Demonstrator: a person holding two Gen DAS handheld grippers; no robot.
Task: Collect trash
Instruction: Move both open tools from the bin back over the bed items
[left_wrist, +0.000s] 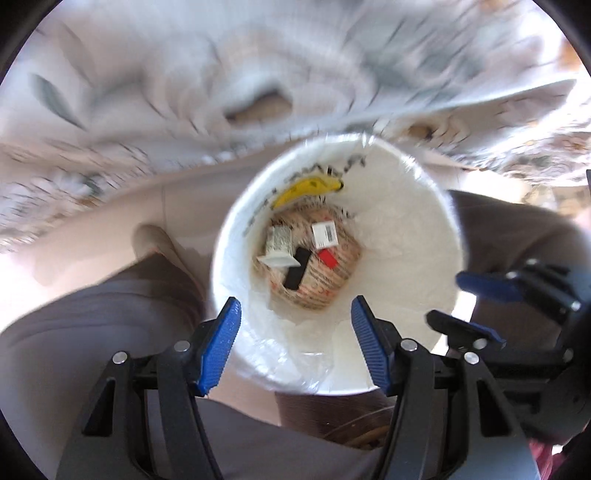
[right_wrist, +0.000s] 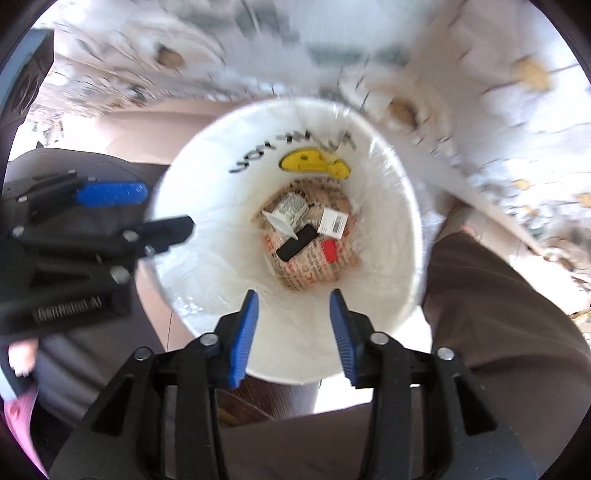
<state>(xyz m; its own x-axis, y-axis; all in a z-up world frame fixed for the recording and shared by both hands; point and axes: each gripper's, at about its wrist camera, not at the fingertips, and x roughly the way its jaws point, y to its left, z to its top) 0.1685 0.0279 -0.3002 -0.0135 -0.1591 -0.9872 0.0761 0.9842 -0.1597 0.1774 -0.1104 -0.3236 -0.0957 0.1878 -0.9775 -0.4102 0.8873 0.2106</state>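
Note:
A white trash bin lined with a clear bag stands on the floor below both grippers; it also shows in the right wrist view. At its bottom lie a printed paper bag, a white carton, a black piece, a barcode label and a red piece. The carton and black piece show in the right wrist view too. My left gripper hovers open and empty over the bin's near rim. My right gripper is open and empty above the rim.
A floral cloth hangs beyond the bin. The person's brown trouser legs stand on both sides of the bin. The right gripper shows at the right in the left wrist view, and the left gripper at the left in the right wrist view.

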